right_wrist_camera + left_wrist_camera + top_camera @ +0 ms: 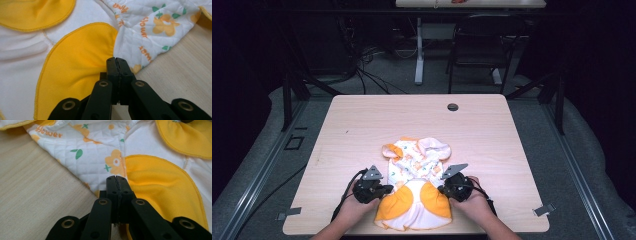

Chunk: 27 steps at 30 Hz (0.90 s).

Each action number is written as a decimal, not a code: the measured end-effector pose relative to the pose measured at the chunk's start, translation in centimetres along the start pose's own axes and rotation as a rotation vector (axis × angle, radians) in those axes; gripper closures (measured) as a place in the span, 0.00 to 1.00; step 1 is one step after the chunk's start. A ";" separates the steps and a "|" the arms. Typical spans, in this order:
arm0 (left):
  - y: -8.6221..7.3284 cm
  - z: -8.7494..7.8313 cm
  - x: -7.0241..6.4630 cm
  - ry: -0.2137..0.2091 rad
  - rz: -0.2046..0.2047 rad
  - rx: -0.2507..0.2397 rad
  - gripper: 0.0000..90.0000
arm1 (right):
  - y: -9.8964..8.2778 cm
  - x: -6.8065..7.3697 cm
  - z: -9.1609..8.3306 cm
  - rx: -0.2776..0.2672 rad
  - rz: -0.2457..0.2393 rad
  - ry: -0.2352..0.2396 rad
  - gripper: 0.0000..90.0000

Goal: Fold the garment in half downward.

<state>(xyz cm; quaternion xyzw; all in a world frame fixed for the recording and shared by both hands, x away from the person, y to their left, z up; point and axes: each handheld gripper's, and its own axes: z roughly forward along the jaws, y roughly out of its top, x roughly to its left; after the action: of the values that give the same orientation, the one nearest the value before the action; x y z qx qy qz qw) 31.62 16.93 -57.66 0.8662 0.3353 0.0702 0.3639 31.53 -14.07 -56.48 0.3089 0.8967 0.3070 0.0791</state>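
**Both grippers closed at the garment's waist, fold in hand**

Left hand-held gripper (384, 190) and right hand-held gripper (443, 188) sit at opposite sides of a small quilted white baby garment with orange flower print and yellow rounded panels (416, 182), which lies on the pale wood-grain counter (362, 120), near its front edge and about midway across. In the left gripper view the black jaws stand pressed together with no gap, their tips over the garment's edge where the flower print (113, 162) meets a yellow panel (160, 185); whether a bit of cloth is pinched between them I cannot tell. The right gripper view mirrors this: jaws pressed together, tips at the seam between a yellow panel (77, 60) and the printed quilting (155, 27), with bare counter beside them.

From the high view the garment's upper part looks already bunched or turned over, with a pink-lined flap (435, 145) lying at the far end, while the near end with its yellow panels lies spread toward the person. The step in hand appears to be folding or straightening the garment, with both grippers set at its waist.

The next move likely calls for lifting both sides together and evenly, so the soft cloth goes over without twisting. If the jaws hold nothing, they would need to open and take a proper bite of the edge first.
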 end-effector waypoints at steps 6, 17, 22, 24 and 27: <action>0.0 0.0 -0.1 -0.007 -0.001 0.005 1.00 | 0.0 0.0 -0.1 0.004 0.010 0.012 1.00; 4.1 -0.4 2.6 0.017 -0.006 -0.014 1.00 | 2.5 -2.8 -1.0 -0.022 0.043 0.007 1.00; 6.3 0.4 4.0 0.032 -0.005 -0.015 1.00 | 4.5 -4.7 -0.5 -0.007 0.042 -0.009 1.00; 7.2 0.8 4.8 0.042 -0.004 -0.017 1.00 | 5.3 -5.3 -0.3 -0.008 0.041 -0.017 1.00; 8.3 1.3 5.9 0.054 -0.034 -0.032 1.00 | 6.6 -6.4 0.0 -0.016 0.045 -0.026 1.00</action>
<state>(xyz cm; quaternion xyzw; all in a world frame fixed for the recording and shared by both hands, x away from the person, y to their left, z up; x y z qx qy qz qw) 41.02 15.71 -53.74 0.8522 0.3586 0.0925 0.3697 39.97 -13.81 -52.82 0.3324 0.8858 0.3120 0.0864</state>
